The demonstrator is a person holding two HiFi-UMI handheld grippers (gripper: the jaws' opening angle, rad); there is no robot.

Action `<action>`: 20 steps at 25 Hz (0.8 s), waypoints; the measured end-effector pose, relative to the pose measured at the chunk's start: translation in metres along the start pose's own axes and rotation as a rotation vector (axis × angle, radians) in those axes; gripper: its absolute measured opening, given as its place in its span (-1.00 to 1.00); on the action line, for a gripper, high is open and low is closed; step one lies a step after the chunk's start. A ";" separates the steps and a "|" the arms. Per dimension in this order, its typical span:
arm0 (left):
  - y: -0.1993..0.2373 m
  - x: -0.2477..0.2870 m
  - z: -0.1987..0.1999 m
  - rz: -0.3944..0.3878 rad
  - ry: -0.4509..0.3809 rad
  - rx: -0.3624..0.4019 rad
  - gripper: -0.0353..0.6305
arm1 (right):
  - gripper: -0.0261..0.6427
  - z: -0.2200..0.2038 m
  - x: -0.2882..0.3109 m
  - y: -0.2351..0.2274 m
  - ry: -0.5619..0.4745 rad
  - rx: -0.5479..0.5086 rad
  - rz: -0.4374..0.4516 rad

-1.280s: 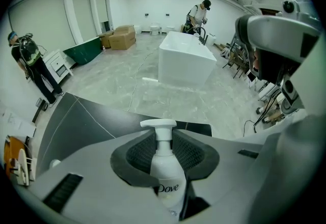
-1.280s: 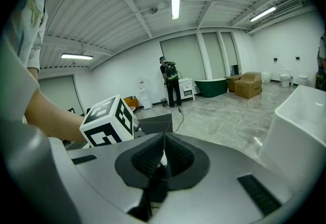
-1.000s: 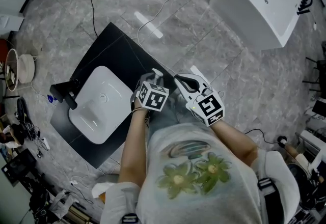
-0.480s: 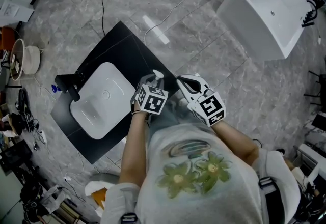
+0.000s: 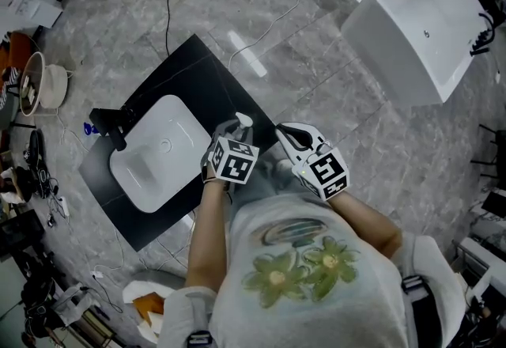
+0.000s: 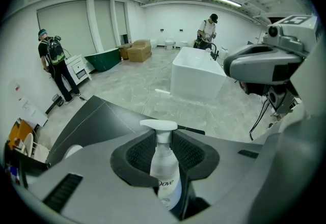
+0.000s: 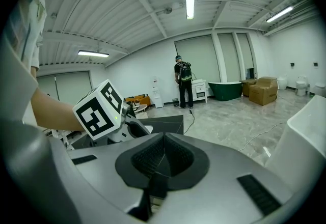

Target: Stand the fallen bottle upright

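Nearest is the person's pale shirt [image 5: 304, 275] with its green flower print, both forearms reaching out from it. The left gripper [image 6: 164, 141] is clamped on a white spray bottle [image 6: 166, 169]. Its ribbed pads press on the neck and shoulders, and the bottle lies along the jaws with its trigger head poking out past their tips. To its right, level with it and just apart, the right gripper [image 7: 164, 154] has its jaws pressed together with nothing between them.

In the head view the bottle's head [image 5: 243, 119] shows over the near right edge of a black slab [image 5: 186, 73] on the grey stone floor [image 5: 316, 69]. A white basin [image 5: 154, 153] sits in the slab, with a black tap [image 5: 111, 121] on its left. A white bathtub [image 5: 415, 22] stands far right.
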State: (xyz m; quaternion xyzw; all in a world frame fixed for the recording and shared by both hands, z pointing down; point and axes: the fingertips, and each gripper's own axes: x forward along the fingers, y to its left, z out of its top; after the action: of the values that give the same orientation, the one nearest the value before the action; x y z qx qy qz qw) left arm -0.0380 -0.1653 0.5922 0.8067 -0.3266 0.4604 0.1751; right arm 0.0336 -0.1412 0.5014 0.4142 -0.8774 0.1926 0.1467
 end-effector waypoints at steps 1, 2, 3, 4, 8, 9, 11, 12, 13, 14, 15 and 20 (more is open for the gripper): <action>0.000 -0.002 0.000 0.005 -0.004 -0.005 -0.53 | -0.80 0.000 -0.001 0.001 -0.001 -0.002 0.002; 0.000 -0.004 0.000 0.010 -0.007 -0.010 -0.53 | -0.80 0.000 -0.002 0.001 -0.001 -0.003 0.004; 0.001 -0.006 -0.001 0.016 -0.011 -0.015 -0.53 | -0.80 0.000 -0.003 0.002 -0.001 -0.005 0.006; 0.002 -0.008 -0.001 0.021 -0.016 -0.021 -0.53 | -0.80 0.001 -0.004 0.003 -0.001 -0.006 0.008; 0.006 -0.020 -0.004 0.042 -0.040 -0.043 -0.53 | -0.80 0.001 -0.005 0.007 0.001 -0.015 0.015; 0.006 -0.022 -0.005 0.047 -0.046 -0.048 -0.53 | -0.80 0.001 -0.006 0.008 0.002 -0.018 0.017; 0.006 -0.027 -0.006 0.055 -0.058 -0.053 -0.53 | -0.80 0.000 -0.006 0.010 0.003 -0.026 0.024; 0.007 -0.029 -0.006 0.059 -0.065 -0.055 -0.53 | -0.80 0.000 -0.006 0.011 0.004 -0.030 0.027; 0.007 -0.031 -0.006 0.064 -0.071 -0.058 -0.53 | -0.80 0.001 -0.007 0.012 0.004 -0.033 0.030; 0.007 -0.033 -0.005 0.070 -0.078 -0.062 -0.53 | -0.80 0.001 -0.007 0.013 0.004 -0.036 0.033; 0.007 -0.035 -0.005 0.075 -0.085 -0.068 -0.53 | -0.80 0.002 -0.008 0.014 0.003 -0.039 0.036; 0.011 -0.041 -0.010 0.104 -0.113 -0.095 -0.53 | -0.80 0.000 -0.006 0.023 0.001 -0.053 0.057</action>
State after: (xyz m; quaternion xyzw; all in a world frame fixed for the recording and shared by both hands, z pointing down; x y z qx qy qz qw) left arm -0.0662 -0.1526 0.5621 0.8043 -0.3987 0.4065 0.1702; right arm 0.0190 -0.1234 0.4939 0.3849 -0.8936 0.1736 0.1523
